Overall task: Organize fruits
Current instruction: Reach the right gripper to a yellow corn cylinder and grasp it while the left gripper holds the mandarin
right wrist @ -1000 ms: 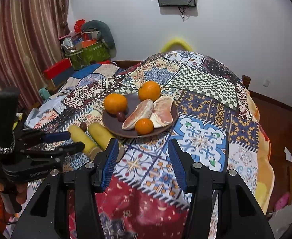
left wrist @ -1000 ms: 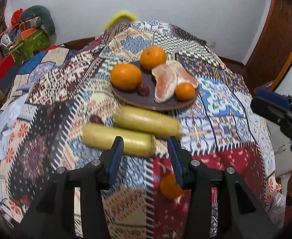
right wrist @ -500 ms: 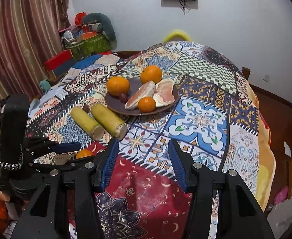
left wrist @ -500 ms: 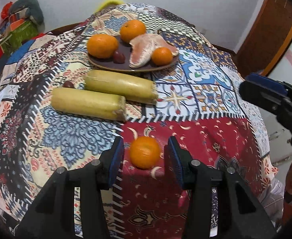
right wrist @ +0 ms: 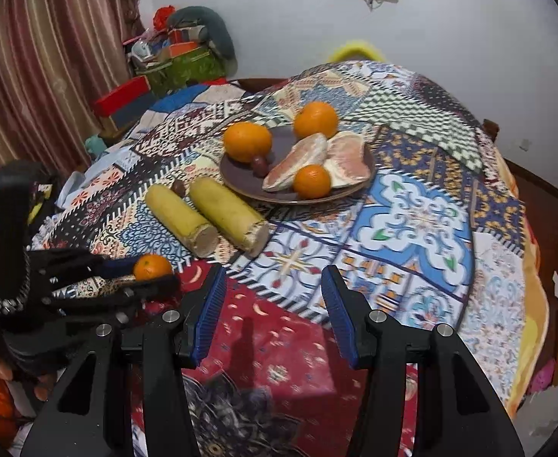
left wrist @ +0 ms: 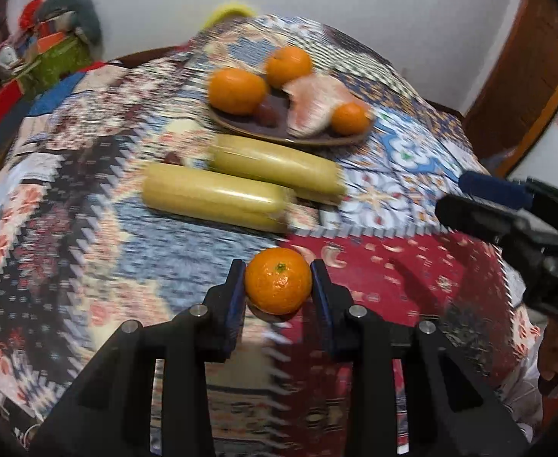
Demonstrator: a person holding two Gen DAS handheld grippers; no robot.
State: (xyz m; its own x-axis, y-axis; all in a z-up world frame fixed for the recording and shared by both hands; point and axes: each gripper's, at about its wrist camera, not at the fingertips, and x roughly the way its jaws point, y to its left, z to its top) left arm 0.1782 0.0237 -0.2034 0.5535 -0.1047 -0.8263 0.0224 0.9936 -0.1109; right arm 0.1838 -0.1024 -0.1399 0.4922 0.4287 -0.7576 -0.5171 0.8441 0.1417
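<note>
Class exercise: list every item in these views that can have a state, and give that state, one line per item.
Left gripper: shut on the small orange, lifted off the cloth.
Right gripper: open, holding nothing.
Plate: loaded with oranges and peeled pomelo segments.
Two corn cobs: lying side by side on the tablecloth.

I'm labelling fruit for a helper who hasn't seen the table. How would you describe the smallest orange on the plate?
On the patchwork tablecloth, find the dark round plate beyond the two yellow corn cobs. The small orange lies at its near rim, against the peeled pomelo segments. It is clearly smaller than the two oranges on the far side.
</note>
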